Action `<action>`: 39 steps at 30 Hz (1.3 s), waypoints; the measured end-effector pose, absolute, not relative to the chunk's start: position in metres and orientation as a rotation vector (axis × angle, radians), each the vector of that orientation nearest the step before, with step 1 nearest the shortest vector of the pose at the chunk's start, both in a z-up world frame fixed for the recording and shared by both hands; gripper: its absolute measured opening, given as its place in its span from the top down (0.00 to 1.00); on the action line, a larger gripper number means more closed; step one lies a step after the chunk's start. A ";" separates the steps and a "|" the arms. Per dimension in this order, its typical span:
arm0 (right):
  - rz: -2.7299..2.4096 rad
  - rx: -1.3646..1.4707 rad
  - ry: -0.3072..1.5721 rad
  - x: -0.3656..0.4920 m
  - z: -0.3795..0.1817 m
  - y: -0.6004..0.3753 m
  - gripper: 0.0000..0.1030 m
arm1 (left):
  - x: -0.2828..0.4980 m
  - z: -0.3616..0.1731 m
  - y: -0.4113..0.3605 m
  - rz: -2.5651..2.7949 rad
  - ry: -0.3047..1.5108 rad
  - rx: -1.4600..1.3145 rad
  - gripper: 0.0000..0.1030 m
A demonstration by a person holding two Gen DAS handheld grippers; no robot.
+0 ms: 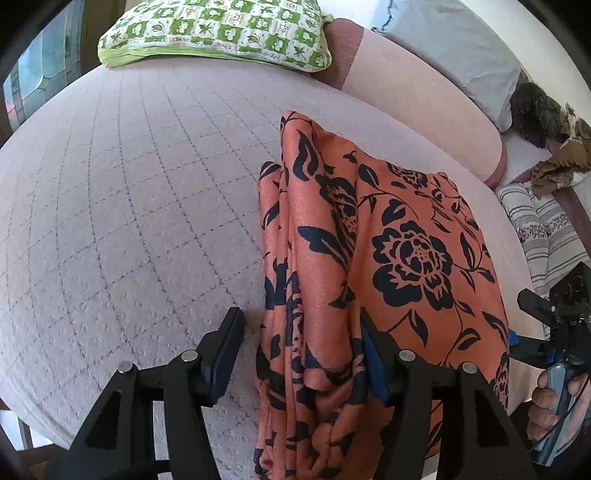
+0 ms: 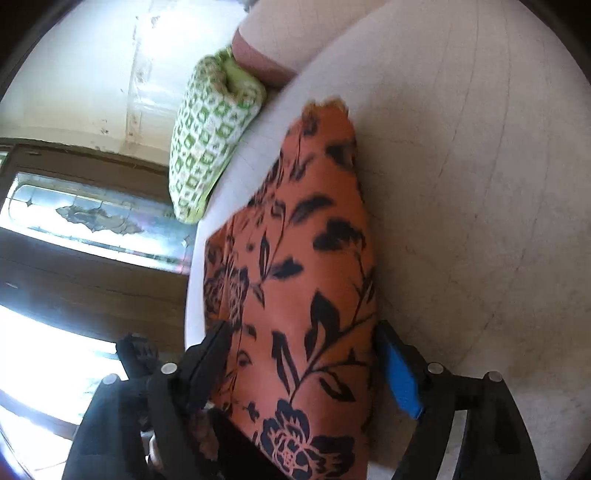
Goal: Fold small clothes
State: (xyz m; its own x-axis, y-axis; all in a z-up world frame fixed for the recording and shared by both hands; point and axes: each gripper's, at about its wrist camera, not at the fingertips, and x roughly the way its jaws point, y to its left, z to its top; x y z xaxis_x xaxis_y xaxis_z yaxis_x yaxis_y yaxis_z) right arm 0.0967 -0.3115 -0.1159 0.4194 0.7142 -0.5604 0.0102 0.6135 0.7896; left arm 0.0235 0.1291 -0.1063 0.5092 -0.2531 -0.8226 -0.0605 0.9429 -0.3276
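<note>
Cloth (image 1: 388, 258), orange with dark flowers: folded strip on bed (image 1: 129, 203), long axis running away from both tools. Left tool (image 1: 303, 347): open astride near left edge, pads not pressing. Right tool (image 2: 306, 362): open astride near right end, cloth loose between.

bare bedspread (image 1: 129, 192) left, pillow (image 1: 221, 33) beyond

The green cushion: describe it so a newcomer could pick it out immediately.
Start from the pale quilted bed filling the left wrist view. At its far edge lies the cushion, beyond the orange floral garment. It alone carries green-and-white checked squares.
</note>
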 end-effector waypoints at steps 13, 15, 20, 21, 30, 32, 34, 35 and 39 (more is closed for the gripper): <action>0.470 0.664 1.071 0.121 -0.106 -0.275 0.20 | 0.046 -0.106 0.115 -0.162 1.071 -0.321 0.29; 0.479 0.551 1.117 0.122 -0.110 -0.259 0.35 | 0.048 -0.111 0.112 -0.173 1.036 -0.317 0.29; 0.516 0.471 1.106 0.122 -0.094 -0.249 0.63 | 0.051 -0.097 0.110 -0.249 1.037 -0.350 0.72; 0.525 0.452 1.098 0.121 -0.087 -0.247 0.63 | 0.052 -0.091 0.110 -0.255 1.022 -0.362 0.73; 0.529 0.370 0.913 0.135 -0.002 -0.274 0.64 | 0.084 -0.009 0.069 -0.343 0.840 -0.341 0.74; 0.514 0.372 0.885 0.141 0.008 -0.283 0.64 | 0.098 0.001 0.055 -0.360 0.818 -0.320 0.73; 0.495 0.370 0.861 0.148 0.016 -0.295 0.64 | 0.110 0.008 0.042 -0.373 0.808 -0.311 0.74; 0.486 0.372 0.858 0.151 0.016 -0.301 0.64 | 0.116 0.009 0.034 -0.379 0.807 -0.311 0.73; 0.450 0.383 0.868 0.159 0.007 -0.319 0.64 | 0.130 -0.001 0.011 -0.390 0.817 -0.299 0.73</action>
